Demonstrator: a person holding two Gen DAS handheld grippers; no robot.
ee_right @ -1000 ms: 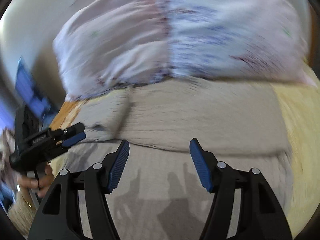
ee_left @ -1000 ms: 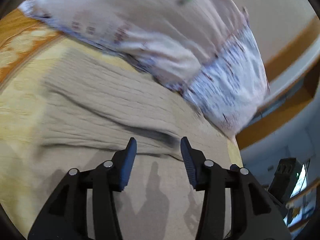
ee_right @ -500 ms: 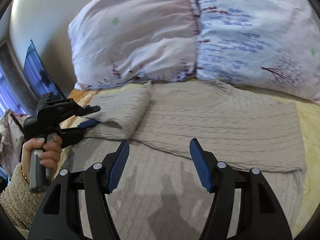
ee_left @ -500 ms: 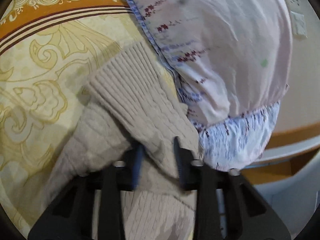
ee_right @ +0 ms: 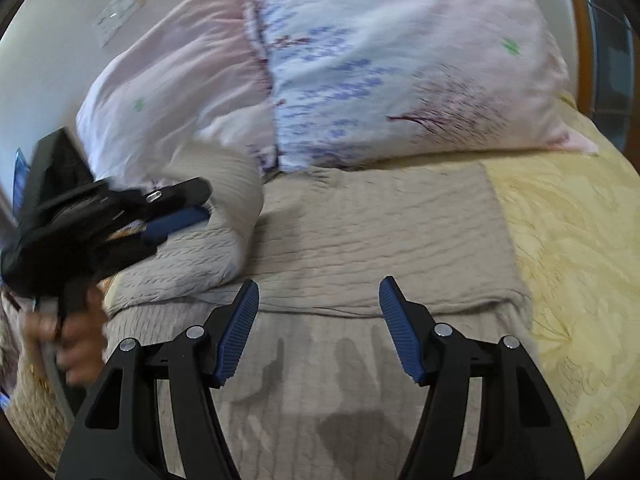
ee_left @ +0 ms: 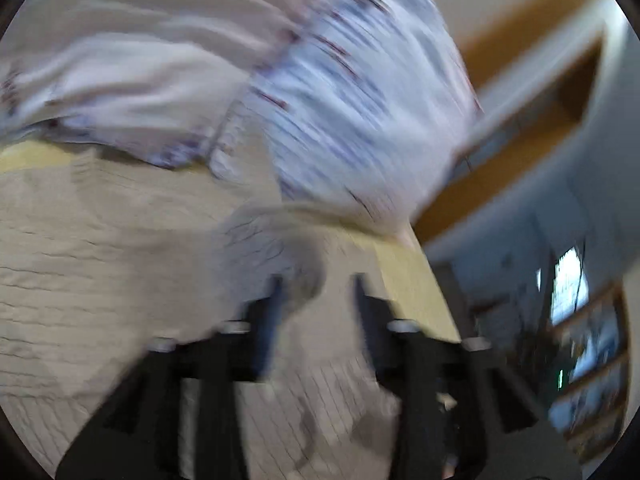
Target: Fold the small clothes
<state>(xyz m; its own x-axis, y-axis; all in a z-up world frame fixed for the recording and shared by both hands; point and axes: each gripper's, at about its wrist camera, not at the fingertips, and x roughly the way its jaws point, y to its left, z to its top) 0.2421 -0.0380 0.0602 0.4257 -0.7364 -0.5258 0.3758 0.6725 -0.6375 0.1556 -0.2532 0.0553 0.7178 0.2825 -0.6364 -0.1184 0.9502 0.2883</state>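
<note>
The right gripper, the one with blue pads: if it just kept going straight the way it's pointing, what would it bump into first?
Most likely the beige knit sweater spread on the bed: the right gripper is open and angled down at it, nothing between. Depth is hard to judge.

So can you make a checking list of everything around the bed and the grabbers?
Surface: yellow patterned bedspread.
Job's things: beige knit sweater lying flat, its sleeve folded onto the body.
Clutter: floral pillow behind the sweater.
Grippers: left gripper at the sleeve, jaws opening, blurred; right gripper open, empty, above the sweater.
Cables: nothing seen.
Surroundings: wall switch plate, wooden bed frame.
</note>
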